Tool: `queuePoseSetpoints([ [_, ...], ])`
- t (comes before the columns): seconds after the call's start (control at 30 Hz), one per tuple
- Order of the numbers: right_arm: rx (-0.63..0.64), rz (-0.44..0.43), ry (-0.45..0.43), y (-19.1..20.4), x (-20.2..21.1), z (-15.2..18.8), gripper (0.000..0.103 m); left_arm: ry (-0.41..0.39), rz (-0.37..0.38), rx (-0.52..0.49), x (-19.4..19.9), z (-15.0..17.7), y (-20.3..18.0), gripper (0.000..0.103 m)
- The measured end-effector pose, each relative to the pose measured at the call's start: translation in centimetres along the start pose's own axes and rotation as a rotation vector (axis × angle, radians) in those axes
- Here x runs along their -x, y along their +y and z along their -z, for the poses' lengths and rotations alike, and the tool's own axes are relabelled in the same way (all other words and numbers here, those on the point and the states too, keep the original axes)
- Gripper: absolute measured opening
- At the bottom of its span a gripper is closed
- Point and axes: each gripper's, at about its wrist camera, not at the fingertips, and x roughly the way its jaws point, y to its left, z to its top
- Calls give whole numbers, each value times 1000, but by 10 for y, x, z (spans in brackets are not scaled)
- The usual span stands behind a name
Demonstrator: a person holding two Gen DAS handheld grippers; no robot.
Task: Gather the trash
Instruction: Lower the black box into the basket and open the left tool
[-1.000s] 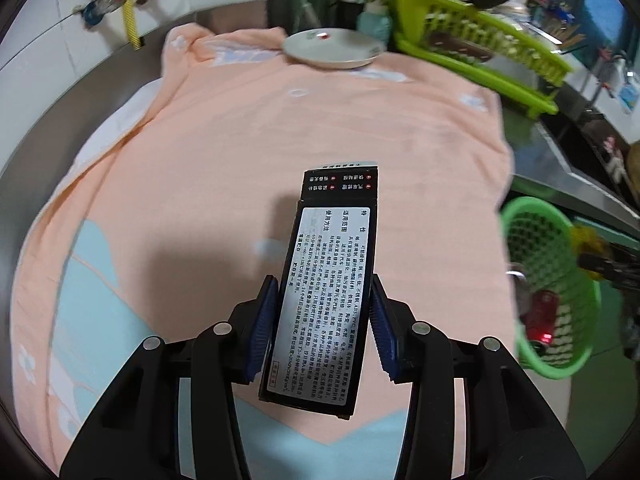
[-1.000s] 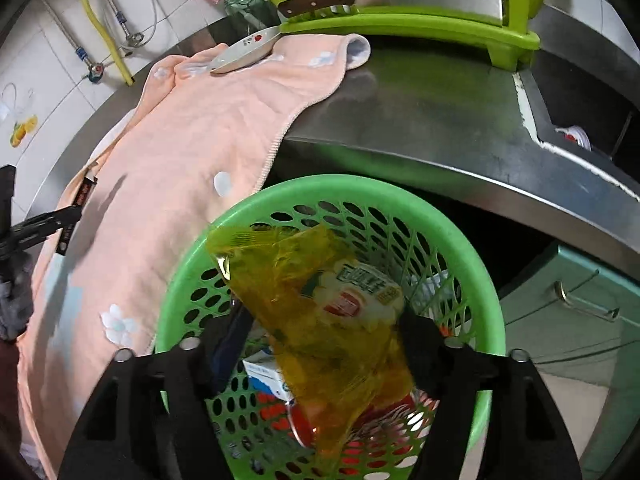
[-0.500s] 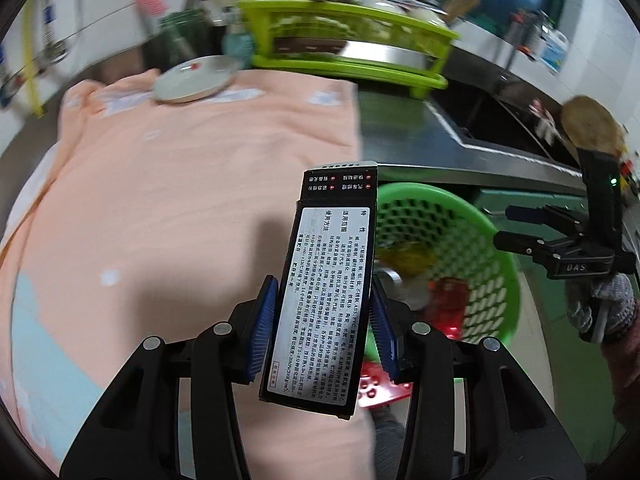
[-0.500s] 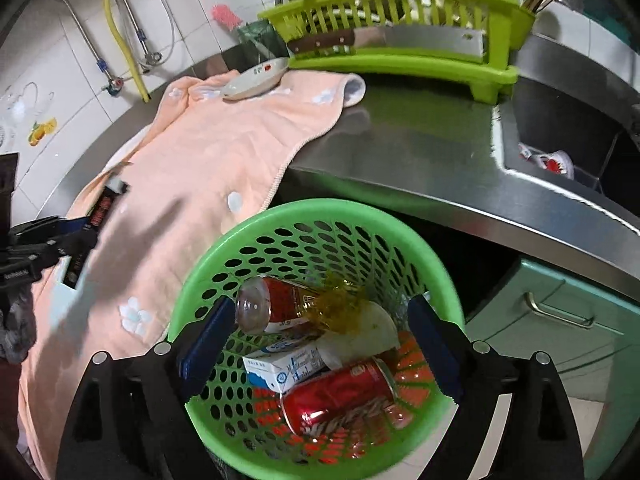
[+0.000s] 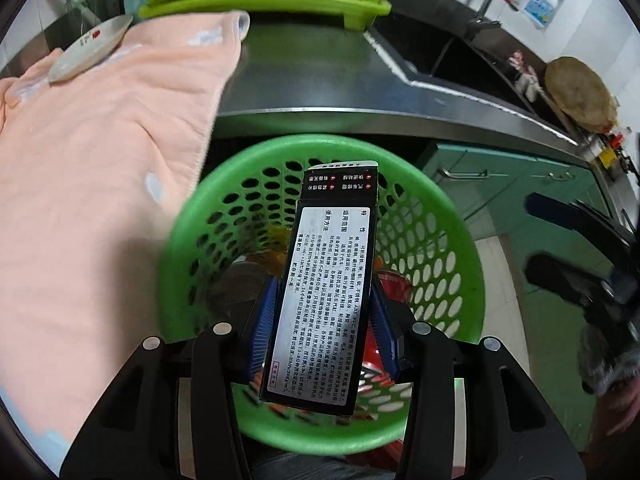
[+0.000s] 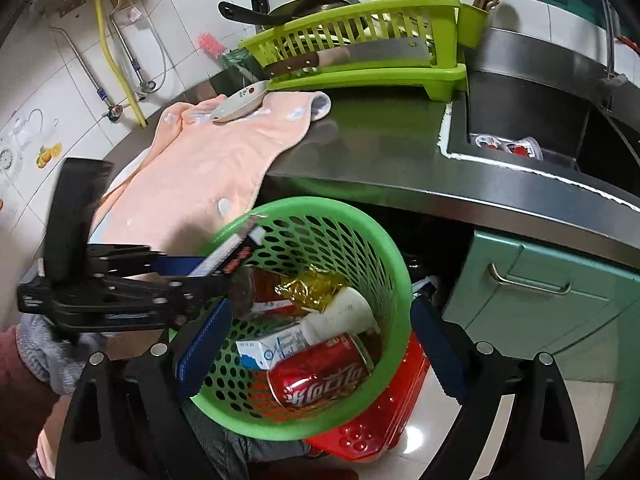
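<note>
Two grippers are working over the green basket (image 5: 460, 248), which is sitting below the edge of the steel counter (image 6: 380, 148). The left gripper (image 5: 325, 320) is clamping a long black box (image 5: 328, 292) between its blue pads (image 5: 264, 320); the box's printed label is facing the left wrist camera, and the box is hanging above the basket opening, tilted. In the right wrist view the same box (image 6: 236, 256) is sitting over the basket's near-left rim, not yet inside.

The right gripper (image 6: 316, 344) is standing with its jaws wide apart and nothing between the pads; the basket is lying beyond them. Its opening is no longer changing noticeably.

Basket contents, right wrist view: a red cola can (image 6: 320, 368), a small white and blue carton (image 6: 268, 350), a white bottle (image 6: 340, 312), a yellow crinkled wrapper (image 6: 308, 284). A red tray (image 6: 384, 408) is lying under the basket.

On the counter a peach towel (image 6: 216, 160) is lying spread, with a white saucer (image 6: 240, 100) on its far end. A green dish rack (image 6: 360, 52) is holding a cleaver (image 6: 348, 56).
</note>
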Motion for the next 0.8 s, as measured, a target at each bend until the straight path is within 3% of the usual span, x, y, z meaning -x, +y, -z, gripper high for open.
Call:
queuePoseSetpoints([
  [0.3, -9, 13, -5, -6, 7, 7, 87, 11, -12, 11, -16, -1, -10, 48],
  [0.4, 1, 23, -11, -2, 10, 9, 87, -3, 0, 28, -10, 0, -8, 62],
  [0.8, 37, 34, -70, 27, 35, 17, 91, -105, -29, 42, 42, 19, -2, 78],
])
